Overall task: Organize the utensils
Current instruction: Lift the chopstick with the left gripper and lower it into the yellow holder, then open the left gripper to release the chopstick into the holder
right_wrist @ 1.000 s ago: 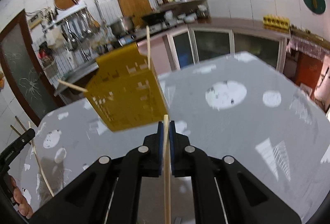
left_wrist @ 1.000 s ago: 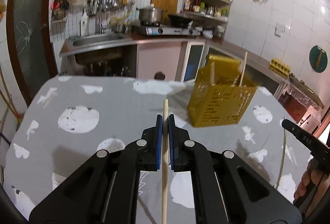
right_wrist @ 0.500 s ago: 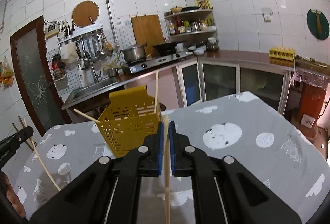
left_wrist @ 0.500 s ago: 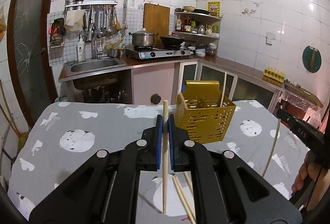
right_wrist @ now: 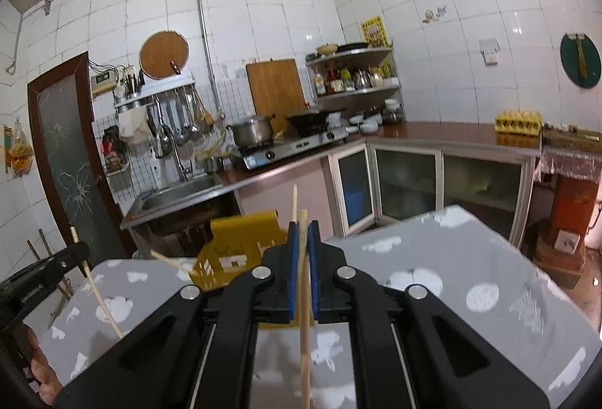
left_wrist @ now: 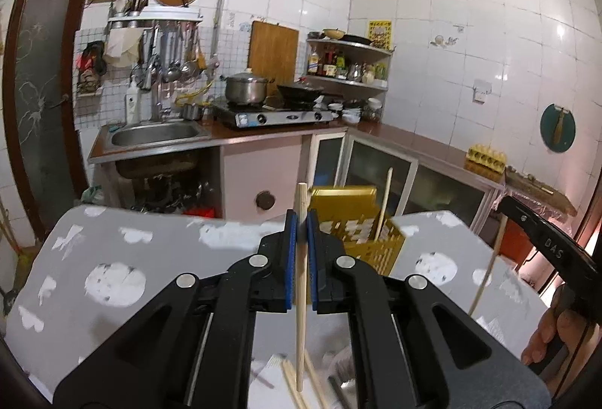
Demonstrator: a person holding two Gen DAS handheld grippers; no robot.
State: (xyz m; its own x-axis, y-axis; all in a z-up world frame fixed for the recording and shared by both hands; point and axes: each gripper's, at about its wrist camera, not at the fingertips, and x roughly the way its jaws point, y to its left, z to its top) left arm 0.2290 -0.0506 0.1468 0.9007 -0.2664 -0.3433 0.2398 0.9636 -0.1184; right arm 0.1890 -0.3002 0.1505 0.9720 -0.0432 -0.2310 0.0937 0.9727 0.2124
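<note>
The counter (left_wrist: 113, 251) under its grey cloth with white patches filled the lower half of both my wrist views. On it stood the yellow slotted utensil basket (left_wrist: 361, 236), just right of centre in the left view and just left of centre in the right view (right_wrist: 233, 251), partly hidden behind my jaws. One chopstick leaned upright in the basket (left_wrist: 383, 206), and another poked out of its left side at a slant in the right view (right_wrist: 169, 260). My left gripper (left_wrist: 301, 221) had its jaws clamped on an upright chopstick (left_wrist: 300, 315) at frame centre. My right gripper (right_wrist: 303, 232) was clamped on its own chopstick (right_wrist: 304, 333) likewise. A few loose chopsticks (left_wrist: 297, 382) lay on the counter at the bottom centre of the left view.
</note>
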